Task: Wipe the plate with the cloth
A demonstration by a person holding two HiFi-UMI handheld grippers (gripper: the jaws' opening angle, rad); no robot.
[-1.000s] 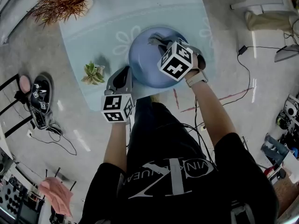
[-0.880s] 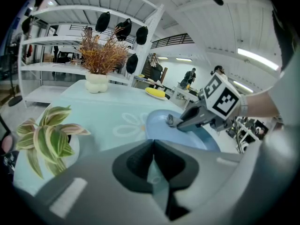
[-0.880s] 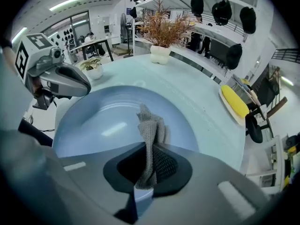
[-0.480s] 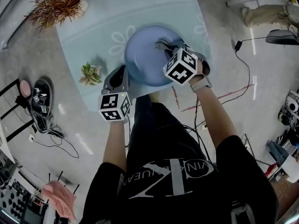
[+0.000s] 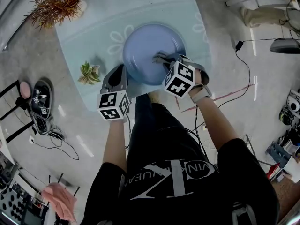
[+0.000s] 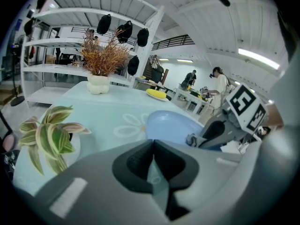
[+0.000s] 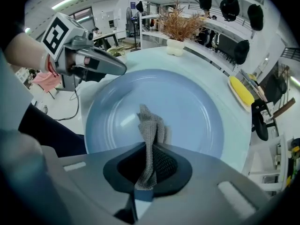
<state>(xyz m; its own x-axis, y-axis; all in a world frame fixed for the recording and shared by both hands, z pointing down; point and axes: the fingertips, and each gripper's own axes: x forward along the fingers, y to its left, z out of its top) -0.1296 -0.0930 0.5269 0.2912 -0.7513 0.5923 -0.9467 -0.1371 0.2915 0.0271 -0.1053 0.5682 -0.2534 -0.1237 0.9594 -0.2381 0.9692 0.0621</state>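
A blue plate (image 5: 145, 46) lies on the pale blue table (image 5: 93, 27). My right gripper (image 5: 163, 60) is shut on a grey mesh cloth (image 7: 151, 125), which hangs from the jaws onto the plate's (image 7: 197, 116) near half. In the head view the cloth (image 5: 158, 58) shows just ahead of the marker cube. My left gripper (image 5: 119, 71) is shut with nothing between its jaws, its tip at the plate's left rim. From the left gripper (image 6: 152, 146) view the plate (image 6: 171, 125) lies just ahead to the right. The right gripper view shows the left gripper (image 7: 123, 70) over the rim.
A small striped-leaf pot plant (image 5: 89, 73) stands left of the plate. A dried plant in a white vase (image 5: 58, 1) is at the table's far left corner. A yellow object (image 7: 241, 95) lies beyond the plate. Cables (image 5: 243, 46) run on the floor to the right.
My right gripper has dragged the cloth from the plate's far part toward its near rim. The left gripper has stayed at the left rim.
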